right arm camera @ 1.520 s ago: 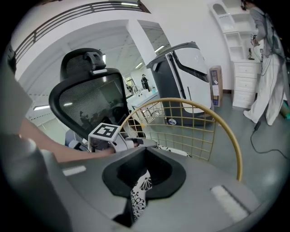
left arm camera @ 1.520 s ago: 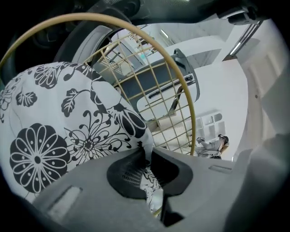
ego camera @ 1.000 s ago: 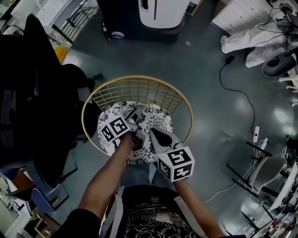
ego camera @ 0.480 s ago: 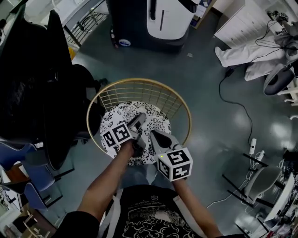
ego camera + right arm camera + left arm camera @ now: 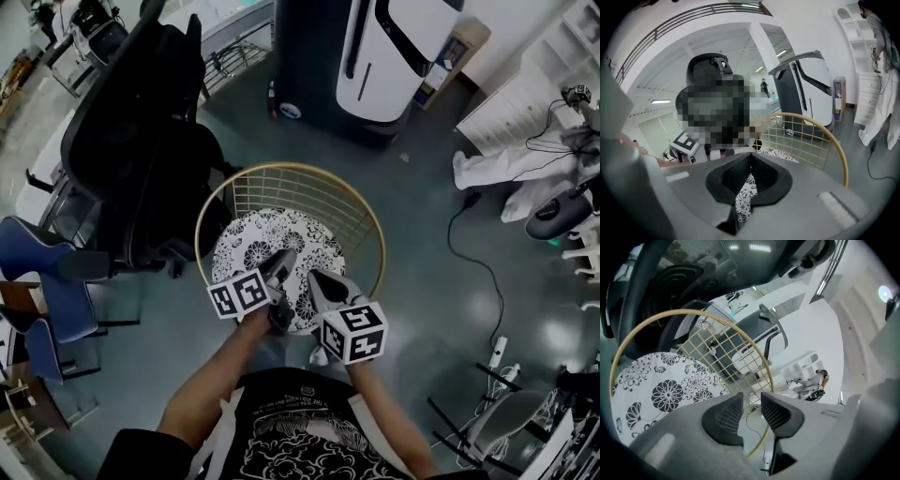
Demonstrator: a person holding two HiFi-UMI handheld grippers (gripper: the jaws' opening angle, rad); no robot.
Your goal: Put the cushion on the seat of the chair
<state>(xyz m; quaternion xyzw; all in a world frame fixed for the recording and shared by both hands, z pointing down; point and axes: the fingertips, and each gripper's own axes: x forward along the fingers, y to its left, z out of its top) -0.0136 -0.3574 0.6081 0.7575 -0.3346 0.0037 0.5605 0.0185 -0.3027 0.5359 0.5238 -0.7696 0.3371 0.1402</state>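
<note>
Basket (image 5: 291, 167) cushion (image 5: 272, 248) (edge) inside right tool (image 5: 750, 168)

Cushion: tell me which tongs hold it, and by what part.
Right tongs are shut on the cushion, pinching a fold of fabric at its near edge. Left tongs are closing with nothing between them.

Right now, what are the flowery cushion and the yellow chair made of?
The cushion looks like soft matte cloth, white with printed black flowers; its edge folds thin in the right gripper. The chair looks like thin metal wire, probably painted pale gold: an open grid inside a round rim.
</note>
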